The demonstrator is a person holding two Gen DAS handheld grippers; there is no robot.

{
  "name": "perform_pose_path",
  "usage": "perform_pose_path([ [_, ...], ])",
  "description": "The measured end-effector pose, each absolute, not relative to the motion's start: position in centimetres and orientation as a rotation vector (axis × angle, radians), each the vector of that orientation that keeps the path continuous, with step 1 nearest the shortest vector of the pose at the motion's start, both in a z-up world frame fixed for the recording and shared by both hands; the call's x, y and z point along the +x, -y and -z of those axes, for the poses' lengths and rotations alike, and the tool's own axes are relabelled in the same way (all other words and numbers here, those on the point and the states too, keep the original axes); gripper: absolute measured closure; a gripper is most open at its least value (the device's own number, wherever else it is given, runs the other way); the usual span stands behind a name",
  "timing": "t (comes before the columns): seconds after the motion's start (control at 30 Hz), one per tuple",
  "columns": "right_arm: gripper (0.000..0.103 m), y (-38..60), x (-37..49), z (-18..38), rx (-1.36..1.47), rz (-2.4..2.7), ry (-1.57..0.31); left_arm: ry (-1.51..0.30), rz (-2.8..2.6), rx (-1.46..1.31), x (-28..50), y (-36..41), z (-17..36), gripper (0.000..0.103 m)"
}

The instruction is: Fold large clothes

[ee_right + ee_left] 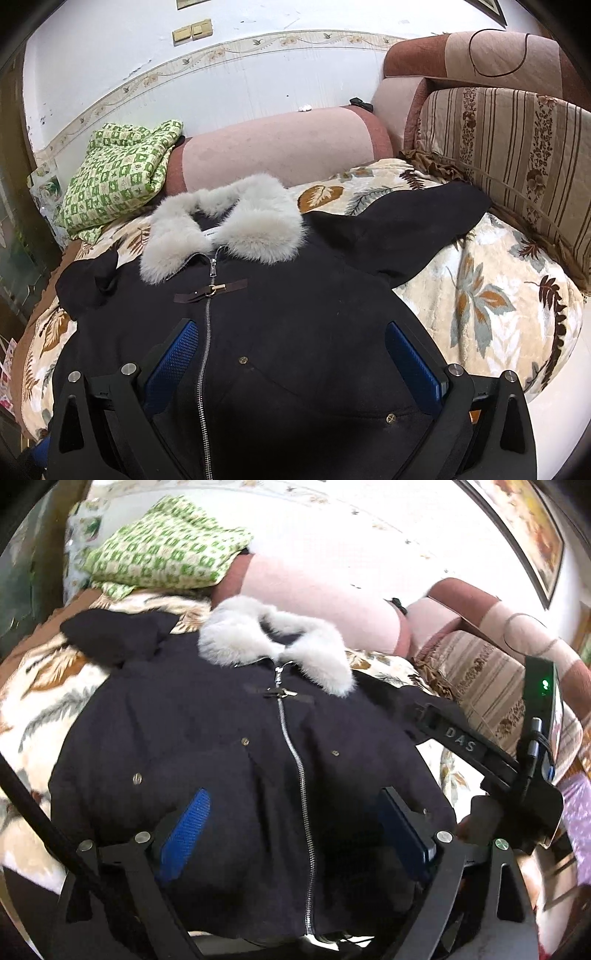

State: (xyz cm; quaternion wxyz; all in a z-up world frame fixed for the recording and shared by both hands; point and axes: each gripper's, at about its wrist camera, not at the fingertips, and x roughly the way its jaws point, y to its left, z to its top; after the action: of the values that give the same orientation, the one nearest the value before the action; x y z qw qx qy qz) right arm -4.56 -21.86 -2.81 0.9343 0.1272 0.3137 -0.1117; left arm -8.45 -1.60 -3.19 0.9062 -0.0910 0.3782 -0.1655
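A dark navy coat (221, 738) with a pale fur collar (273, 638) and a silver zipper lies front up on a leaf-patterned blanket (37, 690). It also shows in the right wrist view (295, 314), collar (221, 225) at the far end, one sleeve (417, 218) stretched out to the right. My left gripper (295, 819) is open above the coat's lower front, blue pads on either side of the zipper. My right gripper (295, 354) is open above the lower front too. The right gripper's body (517, 768) shows at the right of the left wrist view.
A green patterned cloth (118, 173) lies bunched at the far left by the wall. A pink bolster (280, 147) runs along the back. A striped cushion (517, 158) stands at the right. The blanket (498, 295) is bare to the right of the coat.
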Motion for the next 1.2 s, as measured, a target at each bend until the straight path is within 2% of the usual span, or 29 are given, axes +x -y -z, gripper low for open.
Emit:
perform_pose_path([
  [0.17,0.001,21.5,-4.9,2.5,0.244,0.214,-0.625,-0.712,0.229,-0.070,-7.4,1.5,1.3,0.012],
  [0.4,0.001,20.8,-5.7,1.6,0.216,0.209,-0.564,-0.591,0.054,-0.049,-4.9,-1.5,-2.0,0.011],
  [0.53,0.001,20.5,-6.3,1.2,0.206,0.201,-0.509,-0.564,0.004,-0.025,-3.8,-2.7,-3.1,0.008],
  [0.67,0.001,19.1,-6.6,0.9,0.114,0.210,-0.445,-0.594,-0.023,-0.042,-2.6,-3.4,-3.2,0.008],
  [0.97,0.001,18.2,-5.5,2.0,0.097,0.137,-0.531,-0.720,-0.033,-0.019,-2.2,-2.5,0.3,0.008],
  [1.2,0.001,18.9,-5.0,2.7,0.126,0.138,-0.567,-0.740,-0.034,0.004,-2.2,-1.7,1.4,0.008],
])
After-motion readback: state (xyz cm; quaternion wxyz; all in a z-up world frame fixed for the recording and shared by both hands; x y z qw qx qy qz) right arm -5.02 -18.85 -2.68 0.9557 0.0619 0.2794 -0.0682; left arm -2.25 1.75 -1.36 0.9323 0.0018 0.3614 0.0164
